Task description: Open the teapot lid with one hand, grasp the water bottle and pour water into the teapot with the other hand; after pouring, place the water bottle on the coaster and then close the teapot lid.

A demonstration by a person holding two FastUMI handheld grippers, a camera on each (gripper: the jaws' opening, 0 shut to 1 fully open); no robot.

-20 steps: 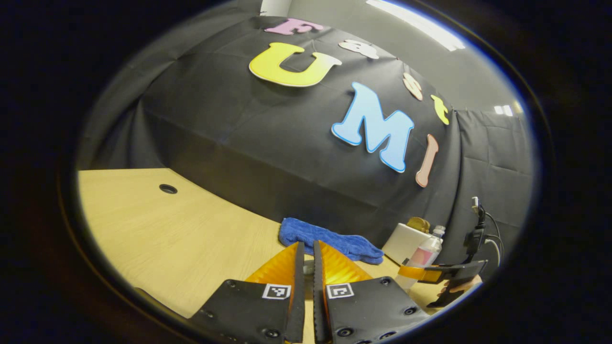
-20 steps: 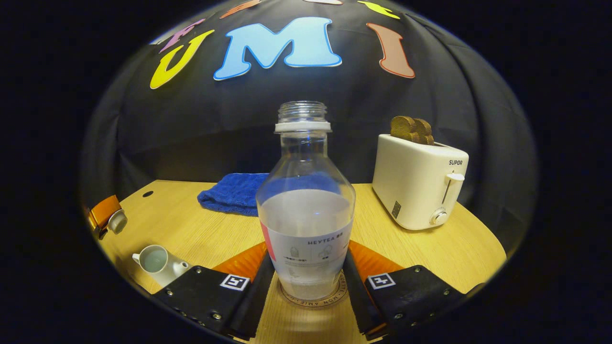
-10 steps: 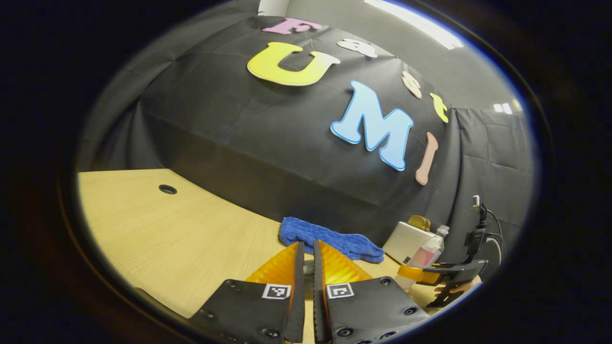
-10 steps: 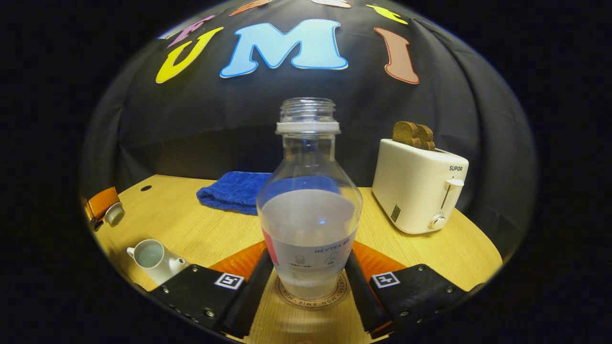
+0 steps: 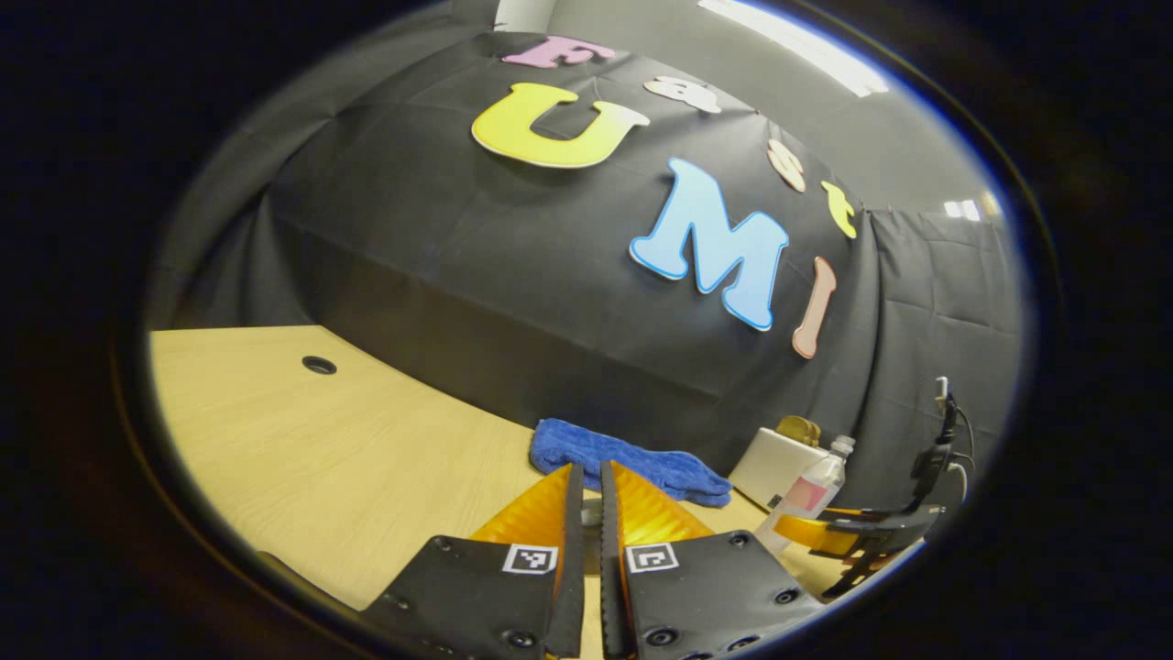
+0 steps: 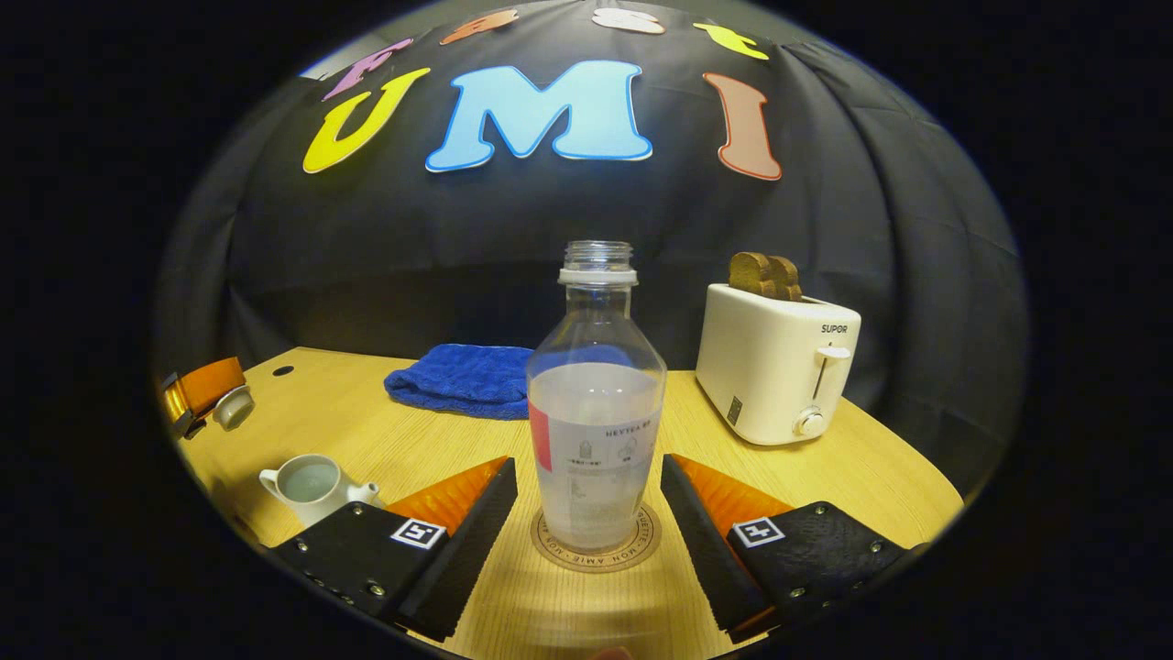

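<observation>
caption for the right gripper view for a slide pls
Open right gripper flanks the clear plastic water bottle standing on the round coaster; white teapot sits lidless nearby.

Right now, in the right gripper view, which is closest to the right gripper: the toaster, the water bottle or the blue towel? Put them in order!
From the right gripper:
1. water bottle, upright on the coaster between the open fingers.
2. toaster, farther back on the right.
3. blue towel, back left by the wall.
Toaster and towel are close to call.
</observation>
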